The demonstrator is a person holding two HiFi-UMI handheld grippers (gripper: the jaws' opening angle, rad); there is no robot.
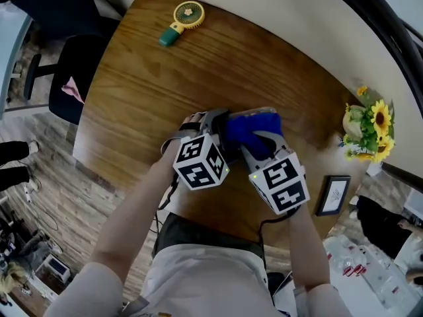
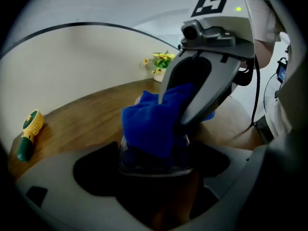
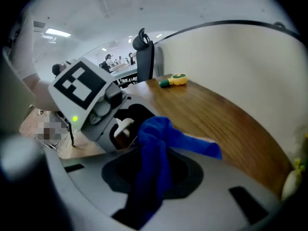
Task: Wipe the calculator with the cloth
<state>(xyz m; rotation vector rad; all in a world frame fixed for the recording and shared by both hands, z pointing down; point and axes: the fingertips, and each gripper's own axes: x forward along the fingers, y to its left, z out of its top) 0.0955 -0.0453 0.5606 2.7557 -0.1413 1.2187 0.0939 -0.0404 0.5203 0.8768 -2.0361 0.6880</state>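
Brown wooden table (image 1: 152,78) under everything, work at centre of head view. Left gripper (image 2: 156,166) pinched on near end of dark flat calculator (image 2: 154,161); cannot tell whether far end rests on the wood. Right gripper (image 3: 151,174) clamped on bunched blue cloth (image 2: 151,121), coming in from 3 o'clock and pressing the wad onto the calculator face. Small yellow-green handheld fan (image 1: 180,20) at 11 o'clock, well apart, no issue.

Likely risks:
- Held by one end only, so hard wipe pressure could lever the calculator out of the pinch.
- Loose cloth tail could snag on the left jaws.
- Wad covers little area, so easy to miss edges.
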